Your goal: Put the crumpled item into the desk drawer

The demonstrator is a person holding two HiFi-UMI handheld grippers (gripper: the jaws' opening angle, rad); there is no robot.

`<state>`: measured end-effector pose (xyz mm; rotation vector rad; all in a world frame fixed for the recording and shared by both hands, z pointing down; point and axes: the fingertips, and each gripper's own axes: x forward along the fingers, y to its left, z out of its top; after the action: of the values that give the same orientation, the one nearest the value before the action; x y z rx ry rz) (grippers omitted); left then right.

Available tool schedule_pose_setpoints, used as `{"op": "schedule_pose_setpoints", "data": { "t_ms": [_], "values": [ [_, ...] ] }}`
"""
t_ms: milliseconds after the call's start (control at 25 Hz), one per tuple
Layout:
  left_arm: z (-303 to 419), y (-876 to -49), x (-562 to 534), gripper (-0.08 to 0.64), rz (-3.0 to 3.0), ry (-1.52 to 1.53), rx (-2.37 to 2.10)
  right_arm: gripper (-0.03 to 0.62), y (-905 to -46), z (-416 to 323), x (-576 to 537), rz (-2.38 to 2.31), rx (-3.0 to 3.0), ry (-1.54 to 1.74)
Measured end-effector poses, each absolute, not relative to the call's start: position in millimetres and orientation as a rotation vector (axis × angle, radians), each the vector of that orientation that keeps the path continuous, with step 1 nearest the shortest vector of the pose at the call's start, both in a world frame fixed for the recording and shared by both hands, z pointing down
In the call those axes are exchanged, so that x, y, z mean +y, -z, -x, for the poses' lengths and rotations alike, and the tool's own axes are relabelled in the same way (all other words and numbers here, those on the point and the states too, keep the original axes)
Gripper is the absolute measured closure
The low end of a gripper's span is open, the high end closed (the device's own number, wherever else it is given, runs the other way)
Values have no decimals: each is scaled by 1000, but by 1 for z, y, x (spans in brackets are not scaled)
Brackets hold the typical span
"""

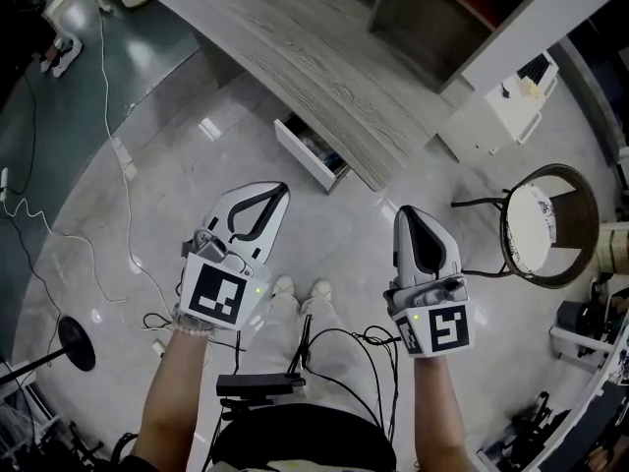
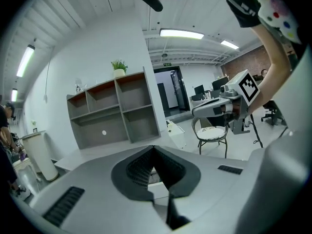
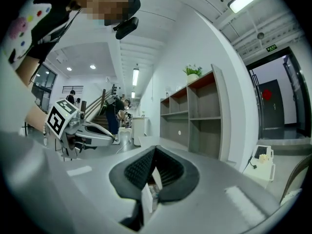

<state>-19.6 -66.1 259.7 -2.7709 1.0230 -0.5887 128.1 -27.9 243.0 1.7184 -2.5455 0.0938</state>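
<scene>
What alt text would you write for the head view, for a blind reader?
Seen from above, the left tongs and the right tongs, both shut, hover over a pale floor. Ahead, a drawer stands open under a wooden desk.

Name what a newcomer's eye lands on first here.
The left gripper and right gripper, both shut, are held out over the pale floor at the head view's centre. Beyond them a drawer stands pulled open under the grey wooden desk; a round-seated chair sits at right.
</scene>
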Motion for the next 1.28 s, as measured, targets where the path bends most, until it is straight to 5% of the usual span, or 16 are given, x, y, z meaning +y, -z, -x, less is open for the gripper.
{"op": "schedule_pose_setpoints", "data": {
  "t_ms": [1280],
  "values": [
    [73,-146,3,552,2699,392,1166,583,-136,-91,17,-1678,-2633,103]
  ]
}}
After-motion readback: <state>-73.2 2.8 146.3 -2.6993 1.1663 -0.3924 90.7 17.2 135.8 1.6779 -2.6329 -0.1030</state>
